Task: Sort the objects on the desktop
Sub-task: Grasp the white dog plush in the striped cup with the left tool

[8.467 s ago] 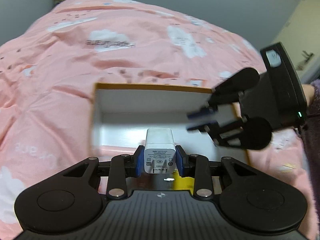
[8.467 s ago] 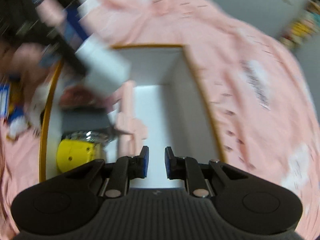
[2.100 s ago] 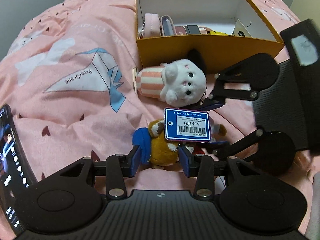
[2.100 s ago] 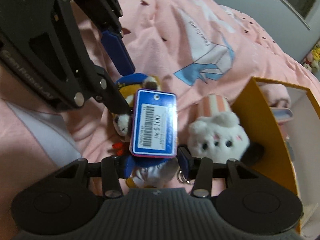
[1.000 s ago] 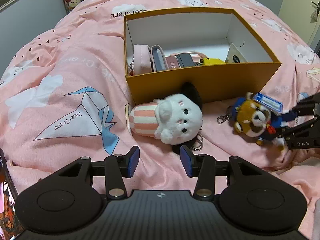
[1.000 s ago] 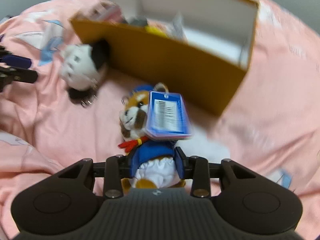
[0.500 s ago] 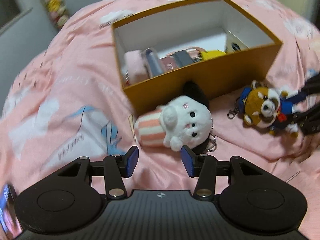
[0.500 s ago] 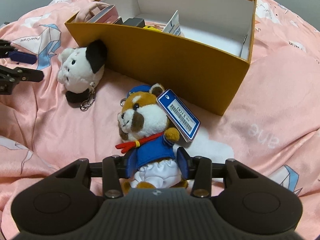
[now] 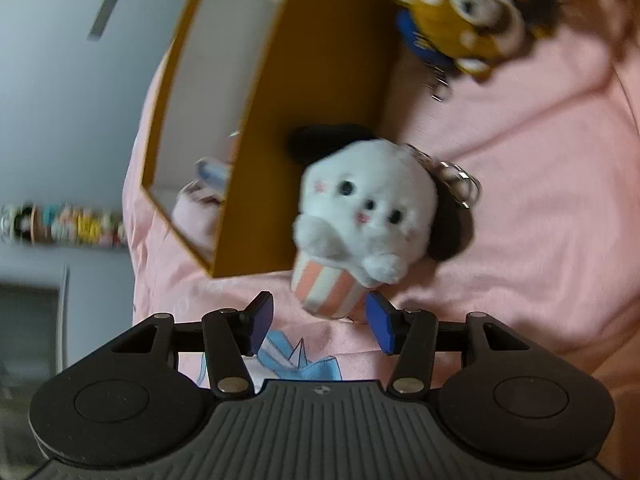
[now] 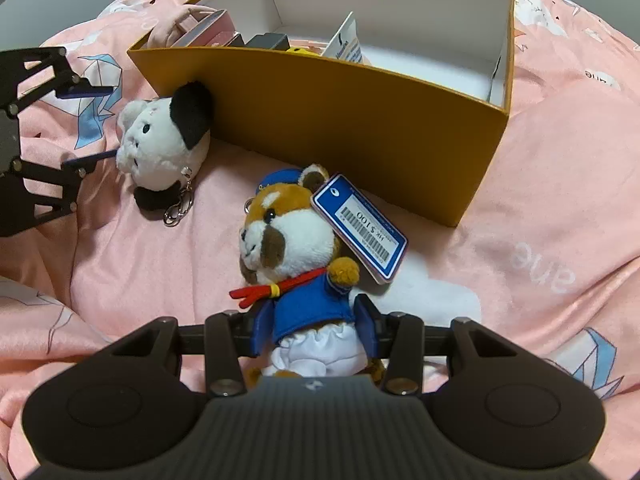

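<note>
Left wrist view, blurry: left gripper [image 9: 320, 322] jaws spread wide with nothing between them, white plush [image 9: 362, 216] in its striped cup just ahead of the tips, lying on the pink bedspread [image 9: 540, 208] against the orange box [image 9: 320, 92] wall, bear plush [image 9: 460, 12] further off. Right wrist view: right gripper [image 10: 315, 330] clamped on the bear plush's [image 10: 298, 264] blue-and-white lower body, blue price tag [image 10: 360, 228] by its head, box [image 10: 360, 120] just behind, white plush [image 10: 164, 144] touching the box corner between the left gripper's [image 10: 90, 122] parted fingers.

Box [image 10: 360, 112] orange outside, white inside. Dog plush [image 10: 164, 148] white w/ black ears, pink-striped base. Bear plush [image 10: 296, 248] brown/white, blue jacket, red scarf. Bedsheet [image 10: 560, 208] pink.
</note>
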{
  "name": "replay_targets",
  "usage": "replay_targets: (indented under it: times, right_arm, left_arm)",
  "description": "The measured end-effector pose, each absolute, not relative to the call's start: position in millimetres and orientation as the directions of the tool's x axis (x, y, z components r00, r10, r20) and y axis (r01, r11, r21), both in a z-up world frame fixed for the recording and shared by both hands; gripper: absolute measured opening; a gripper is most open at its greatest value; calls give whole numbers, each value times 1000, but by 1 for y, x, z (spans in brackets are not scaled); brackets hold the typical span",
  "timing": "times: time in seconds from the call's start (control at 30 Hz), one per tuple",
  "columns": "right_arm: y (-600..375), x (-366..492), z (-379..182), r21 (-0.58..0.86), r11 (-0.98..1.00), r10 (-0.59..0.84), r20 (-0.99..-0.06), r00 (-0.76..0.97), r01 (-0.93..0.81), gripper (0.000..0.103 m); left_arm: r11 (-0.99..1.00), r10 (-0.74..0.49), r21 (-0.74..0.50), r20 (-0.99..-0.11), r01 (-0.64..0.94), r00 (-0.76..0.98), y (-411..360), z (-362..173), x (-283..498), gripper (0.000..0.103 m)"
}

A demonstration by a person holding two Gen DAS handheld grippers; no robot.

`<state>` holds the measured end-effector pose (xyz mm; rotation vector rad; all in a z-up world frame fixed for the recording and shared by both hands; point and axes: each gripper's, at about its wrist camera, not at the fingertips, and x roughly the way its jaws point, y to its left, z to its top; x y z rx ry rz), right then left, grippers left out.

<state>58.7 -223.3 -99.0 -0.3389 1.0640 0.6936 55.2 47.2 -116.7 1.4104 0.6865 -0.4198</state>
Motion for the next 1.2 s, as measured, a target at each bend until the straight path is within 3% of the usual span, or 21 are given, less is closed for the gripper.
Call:
replay_targets:
  times: [0.2, 0.7, 0.83, 0.97, 1.1, 1.2]
  right_arm:
    - [-223, 59, -100, 72, 742, 354, -887, 298, -667, 47]
    - [-223, 63, -108, 93, 741, 358, -893, 273, -665, 48]
    - [-224, 63, -108, 96, 745, 358, -893, 274, -660, 48]
    - [-223, 62, -107, 88, 744, 352, -894, 278, -662, 48]
    - [-225, 60, -104, 94, 751, 356, -891, 281, -654, 45]
    - [-228, 60, -100, 131, 760, 377, -887, 268, -636, 42]
  left_arm:
    - [116, 82, 696, -718, 709, 691, 54, -125, 65, 62]
    - [-137, 81, 745, -648, 652, 757, 43, -166, 72, 65]
    - [-19, 127, 739, -666, 673, 735, 36, -153, 74, 61]
    - [198, 130, 651, -758, 733, 639, 32, -127, 72, 60]
    - [453, 81, 491, -854, 744, 514, 32, -95, 73, 60]
    - [683, 4, 290, -919, 670, 394, 39, -73, 82, 59]
